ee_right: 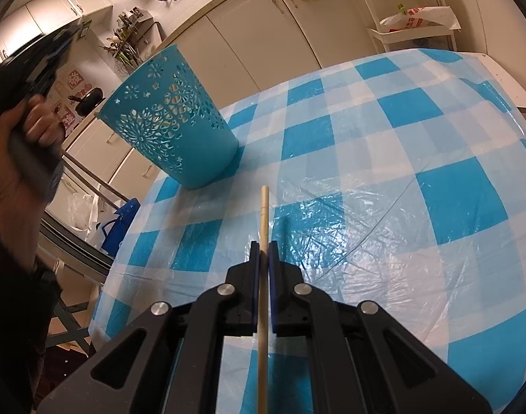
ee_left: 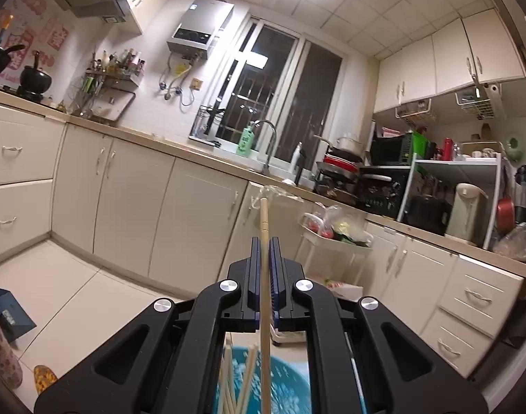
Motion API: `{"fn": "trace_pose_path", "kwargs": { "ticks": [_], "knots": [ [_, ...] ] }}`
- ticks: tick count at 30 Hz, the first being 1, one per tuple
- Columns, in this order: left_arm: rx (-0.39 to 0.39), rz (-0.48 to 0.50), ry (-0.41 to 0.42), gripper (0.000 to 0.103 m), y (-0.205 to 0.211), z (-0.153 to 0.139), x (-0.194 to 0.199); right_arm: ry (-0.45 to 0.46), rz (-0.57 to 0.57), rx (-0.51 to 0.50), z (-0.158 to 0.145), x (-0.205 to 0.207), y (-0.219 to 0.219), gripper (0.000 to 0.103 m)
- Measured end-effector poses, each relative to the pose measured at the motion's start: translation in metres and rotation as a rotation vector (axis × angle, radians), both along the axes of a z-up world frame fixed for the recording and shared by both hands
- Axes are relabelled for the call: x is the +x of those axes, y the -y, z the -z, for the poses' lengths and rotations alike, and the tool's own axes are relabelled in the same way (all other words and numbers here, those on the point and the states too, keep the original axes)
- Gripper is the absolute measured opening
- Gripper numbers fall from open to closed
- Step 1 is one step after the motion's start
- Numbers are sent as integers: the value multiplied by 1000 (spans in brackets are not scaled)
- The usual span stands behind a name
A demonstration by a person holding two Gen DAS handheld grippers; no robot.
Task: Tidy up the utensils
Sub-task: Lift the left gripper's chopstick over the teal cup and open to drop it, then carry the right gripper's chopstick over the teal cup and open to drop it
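My left gripper [ee_left: 264,241] is shut on a pale wooden chopstick [ee_left: 264,220] and points level across the kitchen, raised above the table. Under it, at the bottom of the left wrist view, the teal holder [ee_left: 290,390] shows several chopsticks [ee_left: 228,390] standing inside. My right gripper [ee_right: 264,245] is shut on a second chopstick [ee_right: 263,207] and tilts down over the blue checked tablecloth [ee_right: 400,138]. The teal perforated holder [ee_right: 169,120] stands upright at the table's far left, ahead and left of that chopstick's tip. A blurred hand [ee_right: 28,131] grips the left tool above and left of the holder.
Cream cabinets [ee_left: 131,189] and a counter with a sink tap [ee_left: 271,145] line the far wall. A white trolley [ee_left: 335,238] with bagged food stands by the table. The table's left edge [ee_right: 125,238] drops to a blue bag [ee_right: 121,220] on the floor.
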State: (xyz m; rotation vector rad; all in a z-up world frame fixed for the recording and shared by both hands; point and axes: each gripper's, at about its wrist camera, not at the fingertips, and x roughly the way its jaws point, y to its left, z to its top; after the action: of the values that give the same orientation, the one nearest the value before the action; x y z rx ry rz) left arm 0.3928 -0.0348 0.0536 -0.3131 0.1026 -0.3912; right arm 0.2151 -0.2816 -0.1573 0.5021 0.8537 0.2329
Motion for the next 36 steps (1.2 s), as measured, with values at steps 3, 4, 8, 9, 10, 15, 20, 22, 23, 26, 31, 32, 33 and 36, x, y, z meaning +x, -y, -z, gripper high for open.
{"fn": "trace_pose_path", "kwargs": {
  "ticks": [3, 4, 8, 9, 10, 15, 20, 22, 23, 26, 31, 32, 33, 36],
  "knots": [
    [-4, -23, -23, 5, 6, 13, 22, -3, -2, 9, 1, 1, 1, 6],
    [-3, -30, -29, 5, 7, 17, 26, -3, -1, 14, 1, 1, 2, 6],
    [1, -53, -23, 5, 8, 28, 29, -4, 1, 33, 2, 1, 4, 6],
    [11, -61, -12, 5, 9, 28, 28, -6, 1, 36, 3, 1, 4, 6],
    [28, -74, -1, 5, 10, 28, 25, -6, 1, 38, 3, 1, 5, 6],
    [90, -66, 12, 5, 21, 32, 16, -5, 6, 46, 3, 1, 6, 6],
    [100, -77, -25, 5, 21, 45, 14, -4, 10, 53, 2, 1, 7, 6],
    [125, -72, -44, 5, 23, 53, 11, -2, 11, 55, 2, 0, 8, 6],
    [135, -69, -51, 5, 24, 56, 10, -1, 10, 56, 2, 0, 8, 6],
    [183, -48, -99, 5, 28, 67, 9, 5, 6, 56, 1, -1, 8, 6],
    [228, -28, -159, 13, 24, 72, 2, 16, 5, 73, 0, -2, 10, 6],
    [227, -28, -160, 22, 21, 71, 0, 22, 6, 83, -1, -2, 12, 6],
    [228, -35, -159, 29, 17, 69, -6, 28, 6, 92, -1, -3, 13, 6],
    [240, -59, -165, 58, 9, 65, -19, 51, 3, 117, -5, -5, 15, 6]
  ]
}}
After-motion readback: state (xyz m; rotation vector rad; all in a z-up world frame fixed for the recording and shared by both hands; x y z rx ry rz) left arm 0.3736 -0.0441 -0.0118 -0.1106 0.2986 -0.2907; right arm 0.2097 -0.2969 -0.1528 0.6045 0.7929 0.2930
